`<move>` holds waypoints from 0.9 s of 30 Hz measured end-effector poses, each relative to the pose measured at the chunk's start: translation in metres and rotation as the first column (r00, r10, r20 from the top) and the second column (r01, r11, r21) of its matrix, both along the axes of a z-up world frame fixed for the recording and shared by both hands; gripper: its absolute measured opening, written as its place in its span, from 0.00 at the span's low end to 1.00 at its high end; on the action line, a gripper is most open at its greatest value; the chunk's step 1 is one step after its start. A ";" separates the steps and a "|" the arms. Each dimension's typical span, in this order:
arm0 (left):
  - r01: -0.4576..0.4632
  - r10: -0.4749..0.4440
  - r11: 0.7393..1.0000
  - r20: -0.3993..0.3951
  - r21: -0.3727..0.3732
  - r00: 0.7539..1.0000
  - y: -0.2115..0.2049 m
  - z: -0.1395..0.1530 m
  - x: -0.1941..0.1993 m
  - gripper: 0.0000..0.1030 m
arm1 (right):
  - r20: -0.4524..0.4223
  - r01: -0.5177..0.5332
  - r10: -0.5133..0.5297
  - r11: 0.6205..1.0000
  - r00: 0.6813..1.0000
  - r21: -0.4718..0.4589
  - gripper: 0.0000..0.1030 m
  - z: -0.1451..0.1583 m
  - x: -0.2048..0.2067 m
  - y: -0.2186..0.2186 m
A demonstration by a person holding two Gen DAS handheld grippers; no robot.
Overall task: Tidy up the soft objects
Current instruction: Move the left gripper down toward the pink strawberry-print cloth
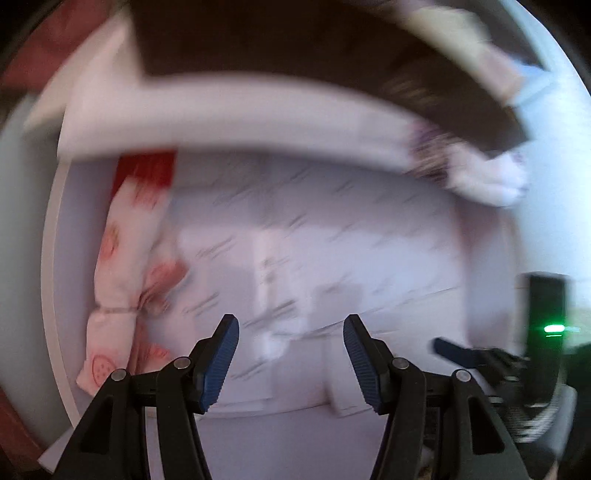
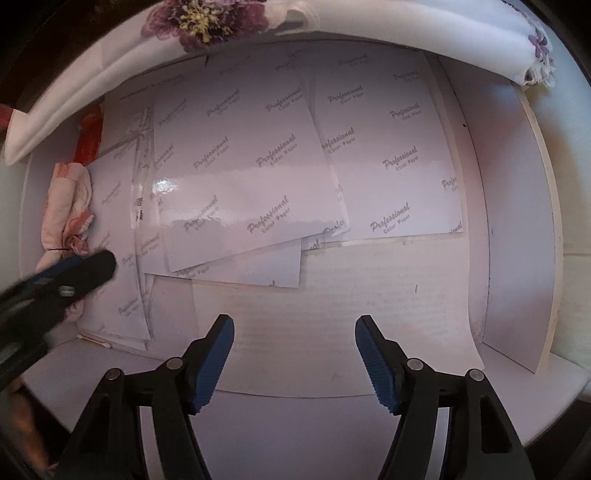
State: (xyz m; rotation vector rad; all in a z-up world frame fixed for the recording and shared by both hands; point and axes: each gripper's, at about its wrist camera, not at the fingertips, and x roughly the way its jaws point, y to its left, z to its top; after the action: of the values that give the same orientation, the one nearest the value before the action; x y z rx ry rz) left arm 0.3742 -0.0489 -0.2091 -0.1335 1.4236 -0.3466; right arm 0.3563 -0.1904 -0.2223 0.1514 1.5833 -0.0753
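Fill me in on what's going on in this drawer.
A person holds a two-finger tool in each hand over a white drawer lined with glossy sheets of paper printed "Professional Color Paper". Both the left tool and the right tool are open and hold nothing. A pink patterned cloth bundle lies at the drawer's left side. A white cloth with a purple flower hangs over the far edge. Neither cloth is gripped at this moment.
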 end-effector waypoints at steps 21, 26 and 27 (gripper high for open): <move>-0.244 0.248 0.969 -0.173 0.043 0.953 0.080 -0.046 0.040 0.59 | -0.018 -0.008 0.008 1.000 1.000 0.008 0.68 -0.009 -0.006 0.001; -0.272 0.238 0.949 -0.203 -0.161 0.950 0.074 -0.036 0.037 0.58 | -0.020 -0.005 0.005 1.000 1.000 0.005 0.69 -0.010 -0.006 0.000; -0.265 0.231 0.945 -0.182 -0.194 0.956 0.073 -0.028 0.038 0.58 | -0.025 -0.005 0.006 1.000 1.000 0.004 0.69 -0.012 -0.006 -0.001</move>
State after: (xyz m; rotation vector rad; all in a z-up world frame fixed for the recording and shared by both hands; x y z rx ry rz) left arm 0.4118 0.0243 -0.2369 -0.5248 1.5016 -0.2851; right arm 0.3503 -0.1911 -0.2339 0.1497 1.6083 -0.0700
